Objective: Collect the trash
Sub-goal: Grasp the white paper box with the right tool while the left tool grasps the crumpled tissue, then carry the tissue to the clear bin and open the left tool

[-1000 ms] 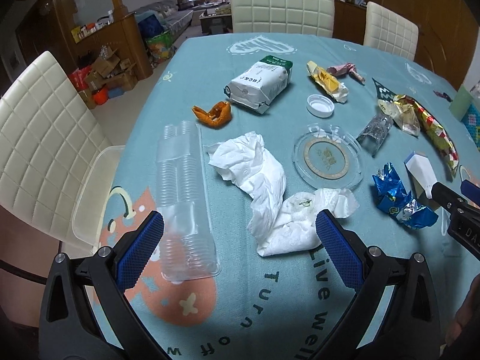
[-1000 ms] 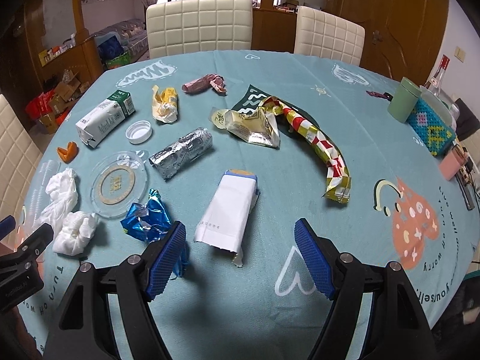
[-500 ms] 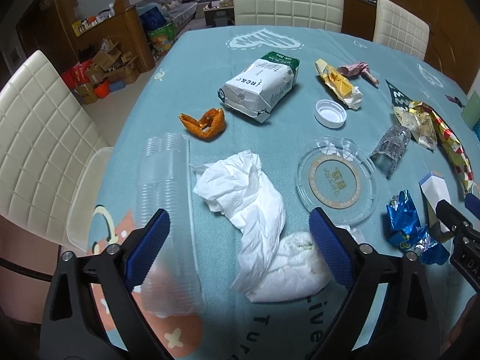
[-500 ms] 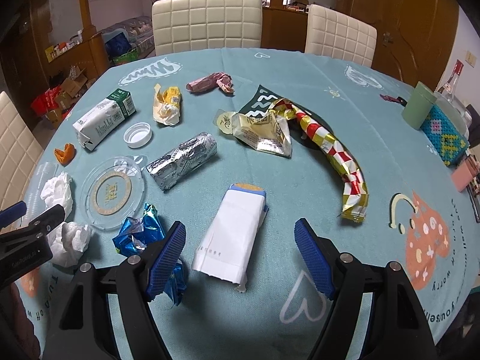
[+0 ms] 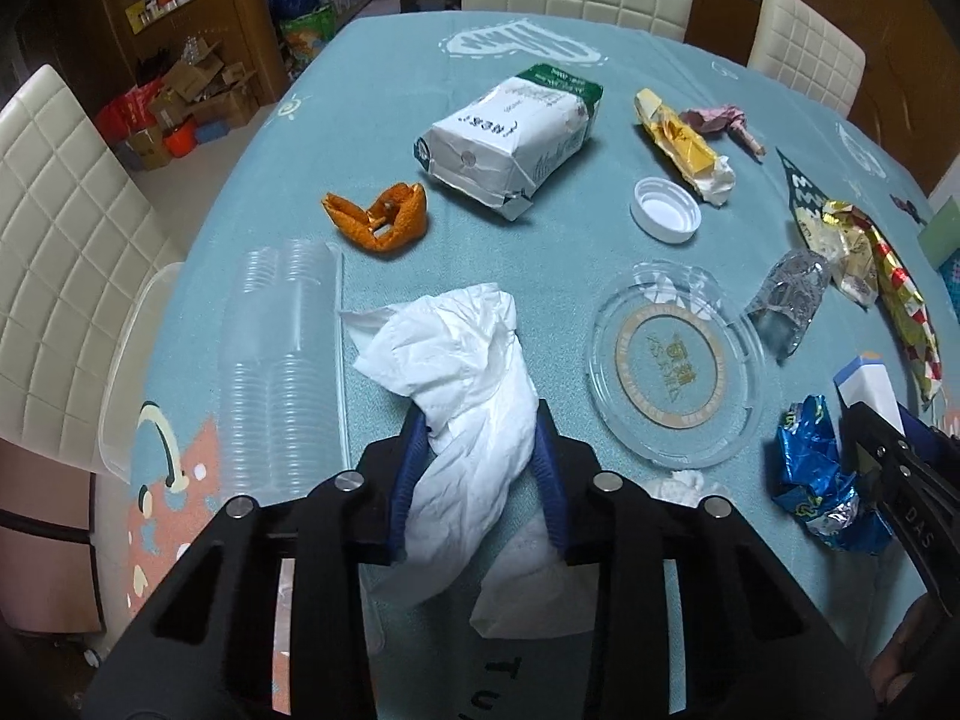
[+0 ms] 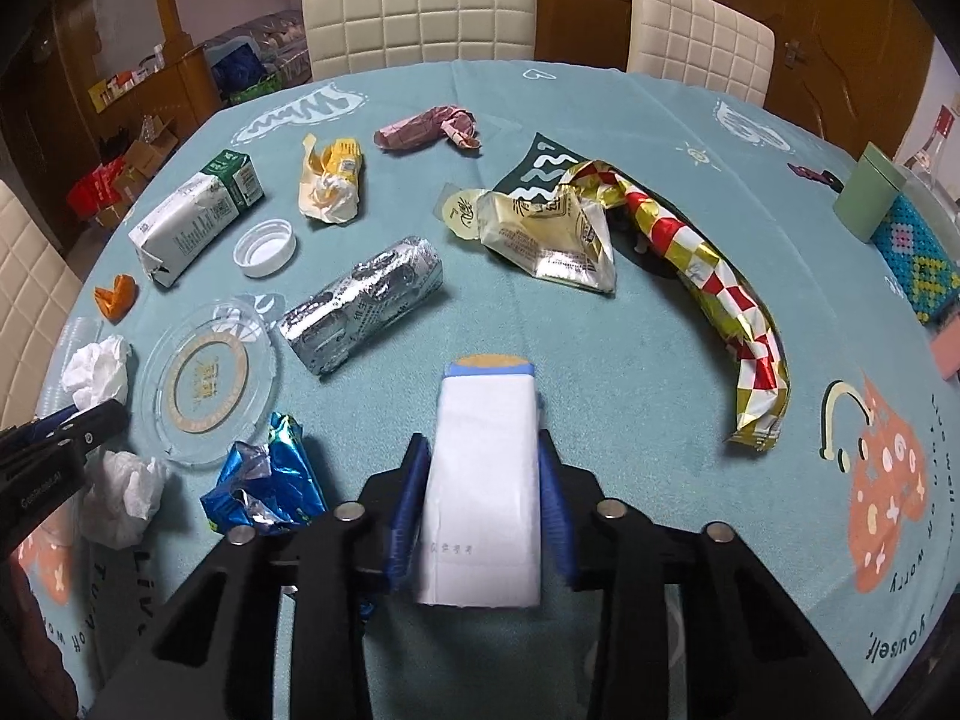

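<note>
The left gripper (image 5: pixel 480 468) has its jaws closing, blue pads pressing a crumpled white paper tissue (image 5: pixel 462 384) that lies near the counter's (image 5: pixel 372 120) near edge, beside a stack of clear plastic cups (image 5: pixel 282 360). The right gripper (image 6: pixel 480 498) has its jaws closing on a flat white paper packet with a blue end (image 6: pixel 483 468), between a crumpled blue foil wrapper (image 6: pixel 264 480) and the red-and-gold checked wrapper (image 6: pixel 720 294).

I'm in a home dining room: tableclothed table (image 6: pixel 600 360), padded chairs (image 6: pixel 420 12) top of frame, wood cabinets (image 6: pixel 852 48) upper right.
</note>
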`<action>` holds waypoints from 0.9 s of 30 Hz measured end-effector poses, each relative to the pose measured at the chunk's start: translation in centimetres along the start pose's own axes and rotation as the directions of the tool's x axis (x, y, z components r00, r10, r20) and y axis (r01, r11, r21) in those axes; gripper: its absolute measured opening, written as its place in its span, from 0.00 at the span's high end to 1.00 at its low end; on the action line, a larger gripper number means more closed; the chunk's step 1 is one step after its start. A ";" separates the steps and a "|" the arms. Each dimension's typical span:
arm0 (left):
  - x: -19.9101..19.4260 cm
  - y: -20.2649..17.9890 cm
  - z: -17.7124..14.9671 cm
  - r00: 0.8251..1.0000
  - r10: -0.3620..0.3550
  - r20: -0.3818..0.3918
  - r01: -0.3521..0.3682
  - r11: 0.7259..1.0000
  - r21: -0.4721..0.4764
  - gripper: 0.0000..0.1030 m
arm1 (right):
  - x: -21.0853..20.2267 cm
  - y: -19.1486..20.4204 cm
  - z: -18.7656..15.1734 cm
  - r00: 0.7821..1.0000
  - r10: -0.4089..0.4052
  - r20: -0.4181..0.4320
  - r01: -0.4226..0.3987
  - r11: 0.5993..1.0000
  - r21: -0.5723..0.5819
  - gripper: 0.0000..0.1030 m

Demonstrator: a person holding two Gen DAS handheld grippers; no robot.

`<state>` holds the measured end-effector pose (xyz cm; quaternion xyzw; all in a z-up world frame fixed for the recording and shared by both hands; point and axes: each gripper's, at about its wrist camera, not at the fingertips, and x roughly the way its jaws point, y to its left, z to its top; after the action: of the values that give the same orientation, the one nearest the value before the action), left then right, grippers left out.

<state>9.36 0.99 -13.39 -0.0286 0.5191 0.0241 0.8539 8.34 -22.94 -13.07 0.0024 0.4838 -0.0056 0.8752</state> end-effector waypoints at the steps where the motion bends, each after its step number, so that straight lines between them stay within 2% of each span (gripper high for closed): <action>1: -0.2 0.1 0.0 1.000 -0.008 0.008 0.008 1.000 -0.001 0.72 | -0.2 0.1 0.1 1.000 -0.005 0.011 0.005 1.000 -0.004 0.67; 3: -0.9 0.2 0.0 1.000 -0.018 0.026 0.018 1.000 0.004 0.75 | -0.9 0.5 0.4 0.999 -0.008 0.040 0.009 1.000 -0.020 0.67; 7: -2.3 0.6 0.3 0.997 -0.025 0.071 0.025 1.000 0.004 0.77 | -2.4 2.1 1.2 0.995 0.005 0.096 0.003 0.997 -0.080 0.68; 11: -4.1 1.9 0.7 0.992 -0.020 0.128 0.022 1.000 -0.015 0.77 | -3.7 4.8 1.9 0.991 0.054 0.119 -0.034 0.986 -0.161 0.68; 15: -5.7 4.4 1.1 0.985 0.015 0.174 -0.005 0.998 -0.062 0.77 | -4.6 8.6 2.8 0.984 0.115 0.133 -0.076 0.961 -0.266 0.68; 17: -6.1 6.0 1.1 0.982 0.044 0.186 -0.027 0.995 -0.094 0.77 | -5.0 10.8 3.2 0.979 0.155 0.136 -0.104 0.941 -0.323 0.68; 19: -6.3 7.8 1.2 0.979 0.089 0.185 -0.065 0.989 -0.131 0.77 | -5.4 13.8 3.7 0.968 0.219 0.126 -0.152 0.904 -0.400 0.68; 23: -6.5 12.0 1.0 0.971 0.165 0.173 -0.125 0.967 -0.222 0.77 | -5.5 19.5 4.4 0.944 0.319 0.082 -0.238 0.834 -0.498 0.68; 27: -6.8 15.7 0.6 0.962 0.222 0.159 -0.170 0.944 -0.283 0.77 | -5.4 24.5 4.6 0.923 0.381 0.042 -0.293 0.771 -0.566 0.68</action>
<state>5.64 16.59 -7.46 -0.0889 0.4280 0.1816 0.8809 9.69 1.53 -6.06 -0.1623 0.3872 0.2906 0.8598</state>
